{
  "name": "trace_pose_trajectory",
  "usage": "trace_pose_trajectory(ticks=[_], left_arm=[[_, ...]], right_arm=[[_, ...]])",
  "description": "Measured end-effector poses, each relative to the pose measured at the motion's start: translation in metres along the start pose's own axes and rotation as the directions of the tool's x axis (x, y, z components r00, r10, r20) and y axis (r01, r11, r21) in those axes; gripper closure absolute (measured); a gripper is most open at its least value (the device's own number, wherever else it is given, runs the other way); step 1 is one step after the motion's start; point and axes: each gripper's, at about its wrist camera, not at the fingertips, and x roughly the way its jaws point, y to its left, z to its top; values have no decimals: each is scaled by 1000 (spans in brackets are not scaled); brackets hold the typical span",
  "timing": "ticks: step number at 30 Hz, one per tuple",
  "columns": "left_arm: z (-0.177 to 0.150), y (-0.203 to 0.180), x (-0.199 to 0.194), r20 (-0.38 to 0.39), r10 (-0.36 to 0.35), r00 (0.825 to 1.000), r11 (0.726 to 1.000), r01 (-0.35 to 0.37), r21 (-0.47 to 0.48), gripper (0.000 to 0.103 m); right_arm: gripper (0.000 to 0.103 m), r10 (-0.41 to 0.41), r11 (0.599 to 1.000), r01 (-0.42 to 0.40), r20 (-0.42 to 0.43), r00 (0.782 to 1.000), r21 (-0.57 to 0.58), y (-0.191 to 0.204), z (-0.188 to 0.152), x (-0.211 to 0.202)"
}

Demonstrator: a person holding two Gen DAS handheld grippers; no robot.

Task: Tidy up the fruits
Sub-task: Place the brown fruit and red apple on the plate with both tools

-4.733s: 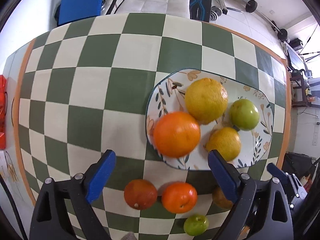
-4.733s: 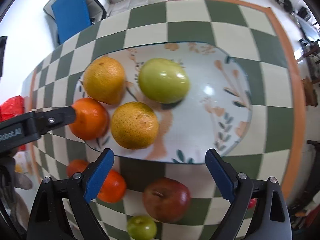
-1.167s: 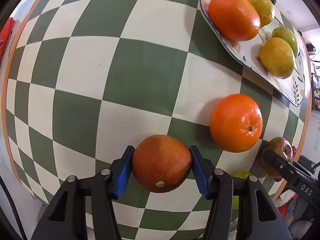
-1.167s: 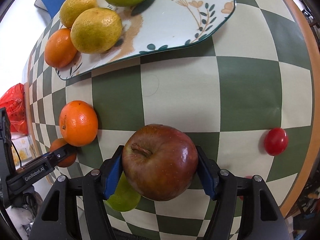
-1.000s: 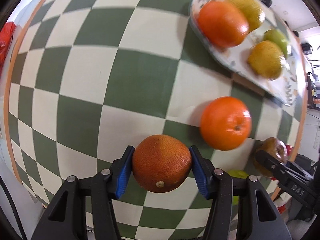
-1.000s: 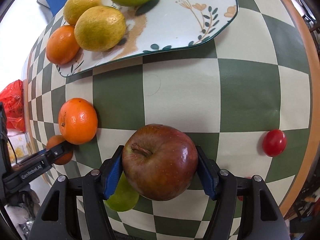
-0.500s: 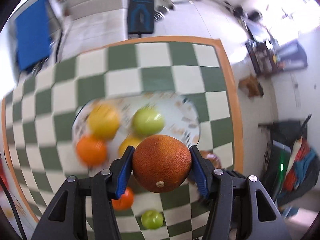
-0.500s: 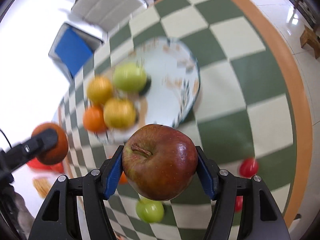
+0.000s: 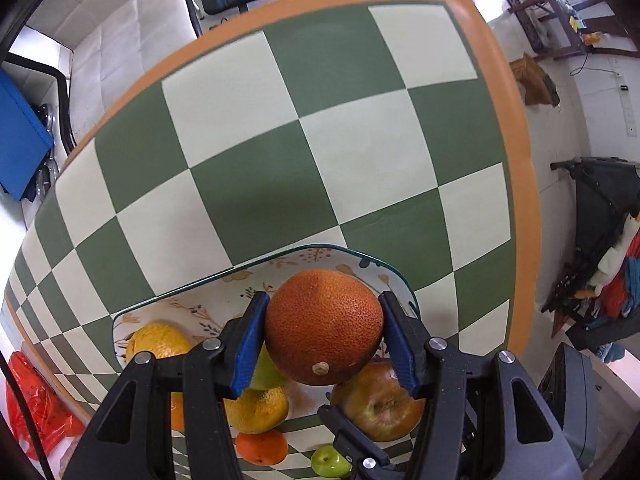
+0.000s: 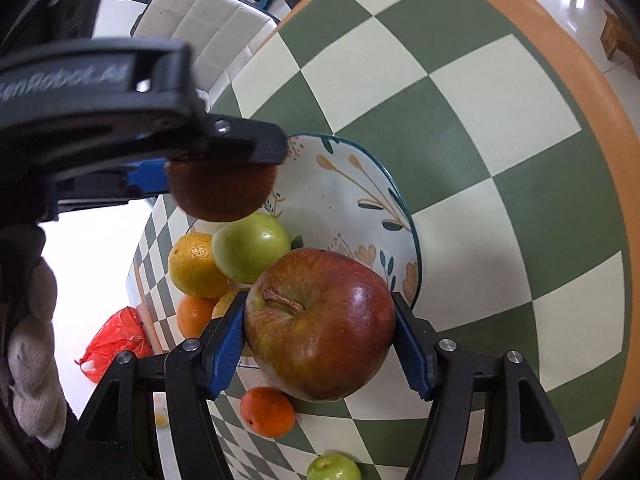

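Note:
My left gripper [image 9: 323, 330] is shut on a dark orange [image 9: 323, 326] and holds it above the floral plate [image 9: 316, 258]. My right gripper [image 10: 319, 334] is shut on a red apple [image 10: 320, 326], held over the plate's near right rim [image 10: 414, 264]. In the right wrist view the left gripper [image 10: 216, 160] hangs above the plate with the dark orange [image 10: 222, 192]. On the plate lie a green apple [image 10: 250, 246], a yellow citrus [image 10: 194, 264] and a small orange [image 10: 194, 314]. The red apple also shows in the left wrist view [image 9: 378, 400].
An orange [image 10: 267, 411] and a small green fruit [image 10: 334, 467] lie on the checkered tablecloth [image 9: 280, 152] near the plate. A red plastic bag [image 10: 114, 340] lies beyond the table's left edge. A white padded seat [image 10: 204, 20] stands past the far edge.
Both grippers lifted their fruits off the tablecloth and carried them over the plate. The dark orange and the red apple stay gripped.

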Motion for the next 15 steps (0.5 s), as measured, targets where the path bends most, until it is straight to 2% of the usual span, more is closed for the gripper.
trace_pose_trajectory(ticks=[4, 5, 7, 8, 9, 10, 13, 15], left_arm=[[0, 4, 7, -33, -26, 999, 999, 25, -19, 50], [1, 6, 8, -28, -33, 999, 999, 32, -25, 46], [-1, 10, 1, 3, -49, 999, 998, 49, -33, 26], [-2, 12, -2, 12, -56, 998, 998, 56, -38, 12], [-4, 16, -6, 27, -60, 998, 997, 61, -47, 9], [-5, 19, -10, 41, -58, 997, 997, 61, -51, 9], [-15, 32, -23, 87, -62, 994, 996, 68, -65, 9], [-27, 43, -33, 133, -55, 990, 994, 66, -83, 9]], right_arm=[[33, 21, 1000, -20, -30, 999, 23, -6, 3, 10], [33, 30, 999, -29, -41, 999, 29, -6, 3, 12], [31, 44, 998, -42, -50, 998, 47, -7, 2, 14], [30, 45, 998, -42, -53, 998, 49, -7, 3, 13], [28, 44, 998, -42, -56, 997, 51, -7, 4, 12], [22, 62, 997, -59, -61, 996, 52, -7, 5, 9], [20, 28, 999, -27, -69, 997, 22, -5, 7, 1], [14, -5, 1000, 5, -68, 998, -1, -2, 7, -4]])
